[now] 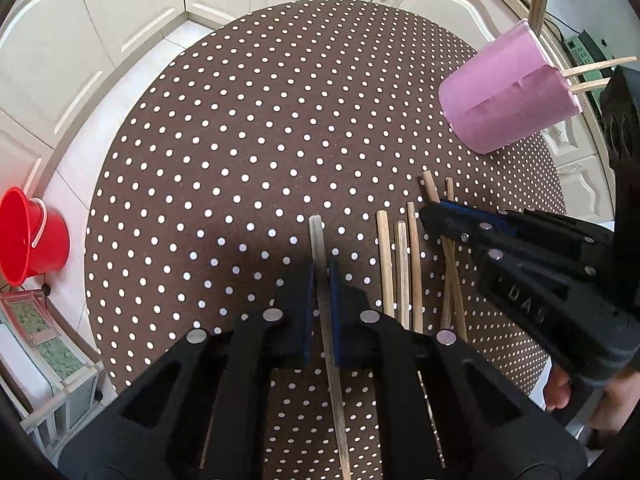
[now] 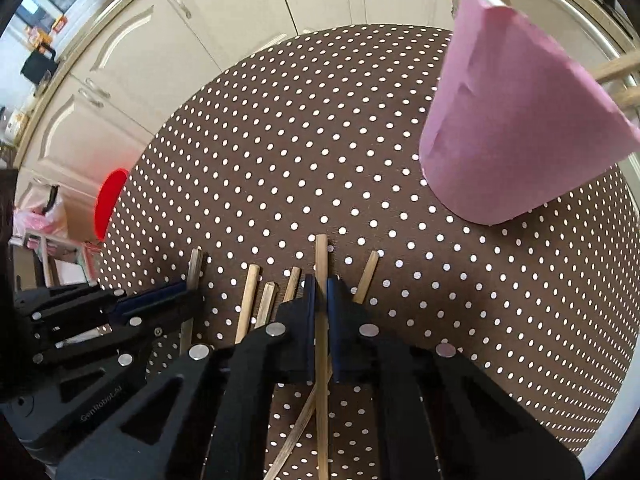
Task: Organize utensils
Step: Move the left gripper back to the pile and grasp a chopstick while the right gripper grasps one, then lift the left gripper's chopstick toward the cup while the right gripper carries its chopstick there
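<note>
Left gripper [image 1: 321, 280] is clamped on the grey stick [image 1: 319, 246], and our right gripper [image 2: 319, 292] is pinched on a wooden stick [image 2: 321, 256], both low over the counter [image 1: 240, 140]. Biggest risk we see: lifting drags the loose sticks [image 1: 400, 264] alongside, or a long stick swings and tips the pink cup [image 2: 512, 120].

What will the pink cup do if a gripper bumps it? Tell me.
The pink cup looks like thin, creased paper, so probably light and easily dented. It is tall, with chopsticks sticking out of the top, so a nudge would likely slide or tip it.
</note>
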`<action>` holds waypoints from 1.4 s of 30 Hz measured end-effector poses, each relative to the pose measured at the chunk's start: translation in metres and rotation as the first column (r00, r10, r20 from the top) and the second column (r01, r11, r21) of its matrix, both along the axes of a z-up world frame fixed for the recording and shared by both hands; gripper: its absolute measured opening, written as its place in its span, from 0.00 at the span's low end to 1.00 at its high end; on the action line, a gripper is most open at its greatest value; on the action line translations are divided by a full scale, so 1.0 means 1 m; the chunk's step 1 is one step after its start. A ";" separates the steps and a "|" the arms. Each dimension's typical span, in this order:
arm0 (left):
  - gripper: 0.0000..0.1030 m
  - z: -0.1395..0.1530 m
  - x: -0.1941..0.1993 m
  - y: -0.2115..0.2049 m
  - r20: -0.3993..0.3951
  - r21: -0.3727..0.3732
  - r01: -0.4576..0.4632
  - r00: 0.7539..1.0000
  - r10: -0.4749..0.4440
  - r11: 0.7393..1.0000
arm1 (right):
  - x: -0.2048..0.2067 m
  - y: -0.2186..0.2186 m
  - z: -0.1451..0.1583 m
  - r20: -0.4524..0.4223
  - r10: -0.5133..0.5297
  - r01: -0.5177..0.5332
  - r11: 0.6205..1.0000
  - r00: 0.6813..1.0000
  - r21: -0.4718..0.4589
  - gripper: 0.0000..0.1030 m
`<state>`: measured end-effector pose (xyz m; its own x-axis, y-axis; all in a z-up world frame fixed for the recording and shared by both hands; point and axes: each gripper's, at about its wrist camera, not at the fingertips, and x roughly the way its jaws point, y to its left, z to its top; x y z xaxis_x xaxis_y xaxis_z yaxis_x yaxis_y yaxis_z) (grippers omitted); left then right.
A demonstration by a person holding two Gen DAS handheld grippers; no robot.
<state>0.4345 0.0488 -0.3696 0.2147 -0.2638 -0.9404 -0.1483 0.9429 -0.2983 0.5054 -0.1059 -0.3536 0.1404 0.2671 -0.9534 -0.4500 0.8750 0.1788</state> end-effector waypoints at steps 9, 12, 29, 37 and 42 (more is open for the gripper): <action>0.06 0.046 0.001 -0.001 0.111 -0.055 -0.013 0.994 0.019 0.998 | -0.007 -0.029 0.056 0.056 -0.107 0.098 0.985 0.993 0.143 0.05; 0.06 0.069 0.005 -0.003 0.164 -0.050 -0.004 0.986 0.012 0.999 | -0.014 -0.035 0.082 0.105 -0.128 0.107 0.978 0.986 0.181 0.05; 0.06 0.175 0.001 -0.027 0.377 -0.070 0.089 0.925 -0.056 0.994 | -0.052 -0.090 0.157 0.231 -0.308 0.230 0.922 0.923 0.311 0.05; 0.06 0.207 0.003 -0.043 0.440 -0.064 0.132 0.893 -0.091 0.989 | -0.058 -0.111 0.190 0.286 -0.354 0.251 0.906 0.890 0.341 0.05; 0.06 0.224 0.010 -0.050 0.478 -0.067 0.139 0.874 -0.091 0.988 | -0.052 -0.126 0.210 0.325 -0.383 0.261 0.895 0.865 0.362 0.05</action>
<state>0.4441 -0.0015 -0.1460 0.5890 -0.3979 -0.7034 0.1407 0.9076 -0.3956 0.4535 -0.2319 -0.1435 0.6001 0.4030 -0.6910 -0.2378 0.9146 0.3269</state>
